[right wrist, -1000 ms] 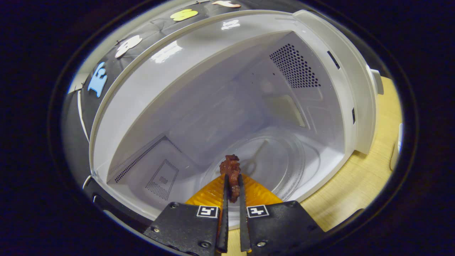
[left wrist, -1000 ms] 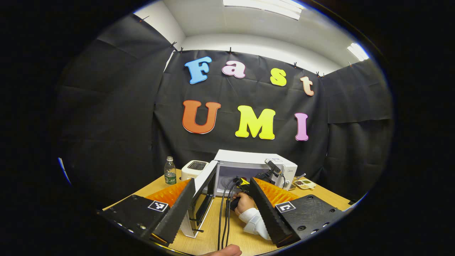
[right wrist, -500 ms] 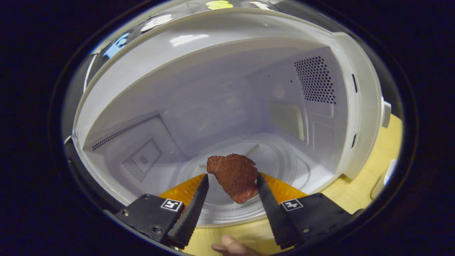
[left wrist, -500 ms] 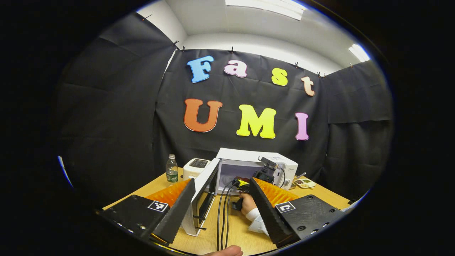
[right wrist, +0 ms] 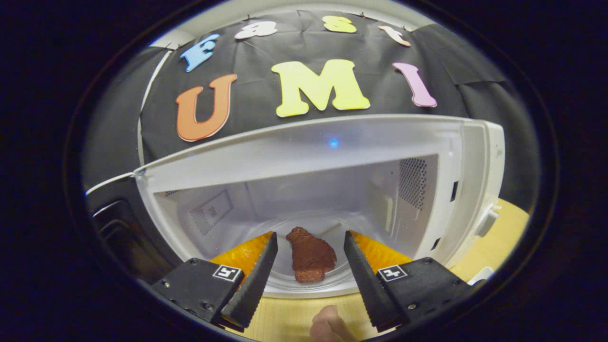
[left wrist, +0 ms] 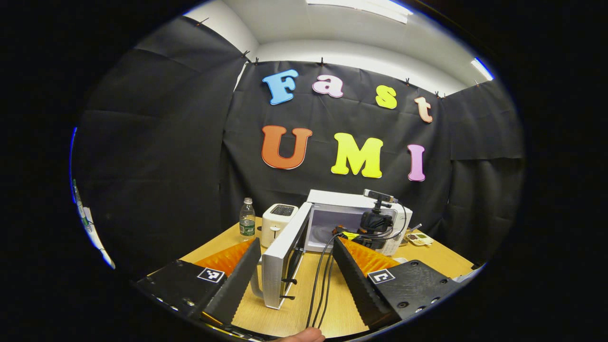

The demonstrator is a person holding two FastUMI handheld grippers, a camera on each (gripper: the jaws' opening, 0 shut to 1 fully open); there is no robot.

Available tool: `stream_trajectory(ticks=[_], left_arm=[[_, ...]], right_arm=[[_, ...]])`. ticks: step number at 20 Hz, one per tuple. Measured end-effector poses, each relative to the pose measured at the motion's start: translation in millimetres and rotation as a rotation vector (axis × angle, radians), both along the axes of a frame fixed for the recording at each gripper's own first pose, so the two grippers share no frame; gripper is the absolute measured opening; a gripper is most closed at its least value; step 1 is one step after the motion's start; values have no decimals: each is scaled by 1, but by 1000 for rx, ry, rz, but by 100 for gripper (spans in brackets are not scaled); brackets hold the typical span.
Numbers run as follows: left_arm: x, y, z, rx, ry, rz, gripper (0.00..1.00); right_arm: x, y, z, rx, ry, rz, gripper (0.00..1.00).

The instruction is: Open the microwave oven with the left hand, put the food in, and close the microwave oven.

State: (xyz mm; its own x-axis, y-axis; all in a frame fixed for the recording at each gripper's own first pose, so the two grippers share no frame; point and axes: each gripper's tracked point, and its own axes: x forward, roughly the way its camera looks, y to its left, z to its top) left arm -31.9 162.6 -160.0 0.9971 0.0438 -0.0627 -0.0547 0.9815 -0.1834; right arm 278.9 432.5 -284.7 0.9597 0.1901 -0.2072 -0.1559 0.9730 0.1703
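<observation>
- In the right gripper view the food (right wrist: pixel 309 255), a flat dark red-brown piece, lies on the glass turntable (right wrist: pixel 332 282) inside the microwave oven (right wrist: pixel 304 156), near the cavity's front edge.
- Its long axis runs front to back in the cavity: the narrow end points toward the back wall, leaning a little to the hinge side, and the broad end faces the opening.
- The right gripper (right wrist: pixel 309 261) stands just outside the opening with its fingers spread wide, one to each side of the food and touching neither it nor the oven.
- A fingertip (right wrist: pixel 327 325) of the person shows below the oven's front edge; the rest of the hand is cut off by the view's lower margin.
- In the left gripper view the microwave oven (left wrist: pixel 354 199) sits on the wooden table (left wrist: pixel 441 259), its door (left wrist: pixel 282 259) swung out toward the camera.
- The left gripper (left wrist: pixel 294 266) is spread apart, holding nothing, well back from the oven, with the door's edge seen between its fingers.
- The right gripper (left wrist: pixel 375 228) shows in front of the open cavity and hides most of the interior, so the food cannot be made out from here; black cables (left wrist: pixel 323 275) trail from it toward the camera.
- Beside the oven's door side stand a white toaster (left wrist: pixel 279 216) and a clear bottle (left wrist: pixel 247 223); on the oven's other side a small tray (left wrist: pixel 419 238) is too small to read.
</observation>
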Motion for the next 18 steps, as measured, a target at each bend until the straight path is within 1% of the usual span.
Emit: stream_trajectory(ticks=[3, 5, 6, 7, 8, 9, 10, 11, 12, 13, 14, 15, 16, 17, 18], left_arm=[[-8, 15, 0, 29, -8, 35, 93], [-10, 26, 2, 42, -13, 66, 93], [-11, 31, 5, 49, -21, 82, 93], [-15, 36, 9, 55, -36, 96, 93], [-18, 41, 12, 56, -49, 110, 93], [-21, 45, 15, 55, -68, 121, 93], [-23, 49, 17, 54, -84, 132, 93], [-25, 54, 12, 49, -81, 145, 93], [-26, 60, 5, 50, -61, 169, 93], [-26, 71, -2, 65, -43, 200, 93], [-27, 80, -5, 86, -26, 223, 93], [-29, 83, -7, 103, -14, 227, 76], [-30, 82, -9, 110, -8, 216, 81], [-30, 84, -7, 111, -12, 210, 51], [-29, 86, -9, 106, -10, 209, 72]], right_arm=[[-38, -19, 22, -10, -17, 47, 90], [-66, -37, 37, -27, -16, 80, 92], [-79, -43, 47, -31, -32, 96, 84], [-92, -53, 60, -42, -55, 108, 92], [-107, -66, 71, -56, -74, 115, 92], [-122, -79, 82, -63, -95, 122, 84], [-139, -91, 92, -68, -112, 128, 92], [-153, -103, 104, -76, -134, 140, 92], [-166, -114, 113, -90, -147, 147, 84], [-178, -129, 122, -104, -161, 141, 92], [-190, -145, 131, -117, -178, 132, 92], [-201, -157, 139, -127, -196, 122, 92], [-212, -169, 148, -135, -219, 114, 84], [-221, -180, 153, -147, -233, 109, 92], [-230, -188, 155, -151, -242, 109, 92]])
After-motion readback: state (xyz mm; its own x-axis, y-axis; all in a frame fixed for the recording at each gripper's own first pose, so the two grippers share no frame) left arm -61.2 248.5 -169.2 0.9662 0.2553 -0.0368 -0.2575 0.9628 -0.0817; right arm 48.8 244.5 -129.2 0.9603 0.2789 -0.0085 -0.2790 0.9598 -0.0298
